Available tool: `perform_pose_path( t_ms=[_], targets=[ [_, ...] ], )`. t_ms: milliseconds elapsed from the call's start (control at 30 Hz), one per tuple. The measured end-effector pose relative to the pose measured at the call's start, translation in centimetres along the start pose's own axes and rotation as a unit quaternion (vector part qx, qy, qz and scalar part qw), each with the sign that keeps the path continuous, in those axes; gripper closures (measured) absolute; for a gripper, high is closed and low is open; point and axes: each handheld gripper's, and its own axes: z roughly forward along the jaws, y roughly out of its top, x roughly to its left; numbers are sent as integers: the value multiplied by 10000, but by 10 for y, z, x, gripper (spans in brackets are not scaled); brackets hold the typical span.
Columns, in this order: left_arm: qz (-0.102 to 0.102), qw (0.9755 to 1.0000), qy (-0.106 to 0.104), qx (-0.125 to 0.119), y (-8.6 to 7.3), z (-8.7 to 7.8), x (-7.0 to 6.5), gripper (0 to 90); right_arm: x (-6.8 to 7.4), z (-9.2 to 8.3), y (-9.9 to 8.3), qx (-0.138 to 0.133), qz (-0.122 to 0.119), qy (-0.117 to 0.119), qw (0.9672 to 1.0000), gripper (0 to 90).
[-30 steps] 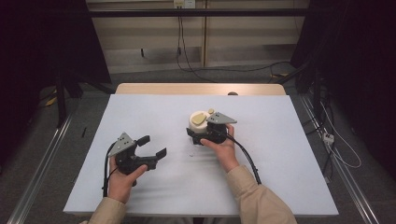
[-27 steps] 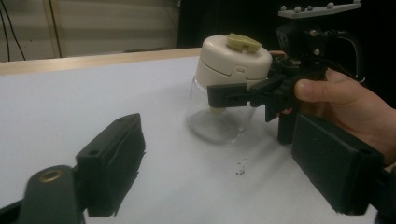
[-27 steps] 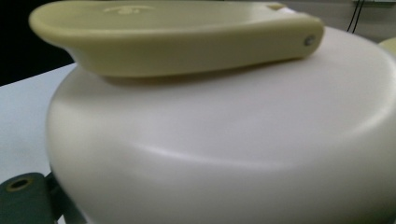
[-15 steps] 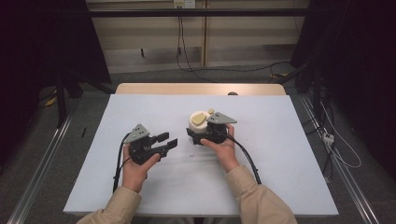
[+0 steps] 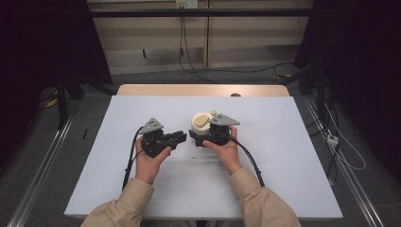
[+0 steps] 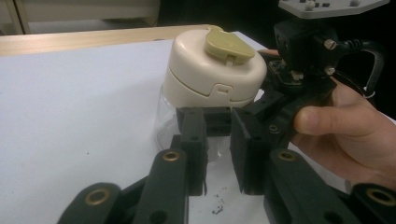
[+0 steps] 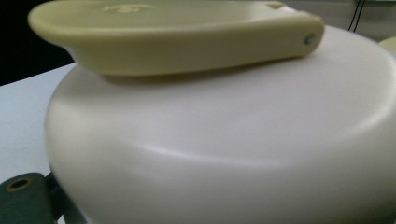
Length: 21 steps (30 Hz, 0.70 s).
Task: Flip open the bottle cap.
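**Two grippers meet at a cream-lidded jar**

Nearest the table's front edge, two beige sleeves point(image 5: 127, 203) come in, each hand carrying a black gripper. The left gripper point(image 5: 177, 137) lies level just left of the table's middle, its tips pointing right toward the jar. Its jaws have just been closing and now stand narrow, a slim gap between the pads with nothing in it (in the left gripper view, the pads point(image 6: 195, 140) sit just short of the jar's clear lower wall, and I cannot tell whether they touch it).

Just right of it, the right gripper point(image 5: 197, 136) sits on the table's white top point(image 5: 283, 156), its hand point(image 5: 227, 151) behind it. It reaches the jar point(image 5: 202, 124) low on its body; the jaws appear clamped on the clear part under the lid, though the contact itself is partly hidden.

The jar stands upright at the middle of the table, a little beyond both grippers. Its cream lid point(image 6: 210, 70) carries an olive flip tab point(image 6: 229, 44), lying flat on top.

Farther off, the wooden table edge point(image 5: 203, 90), then cables point(image 5: 213, 71) on the floor.
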Motion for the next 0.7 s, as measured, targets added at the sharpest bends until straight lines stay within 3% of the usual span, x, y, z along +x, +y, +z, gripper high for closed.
perform_pose_path(
  t_ms=[400, 700],
  targets=[
    [70, 9999, -51, 142, 10, 14, -3, 895, 0, 0, 0, -2, 4, -2, 10000, 66],
    [79, 9997, -33, 231, 18, 22, -5, 900, 0, 0, 0, -1, 5, -2, 10000, 66]
  ],
)
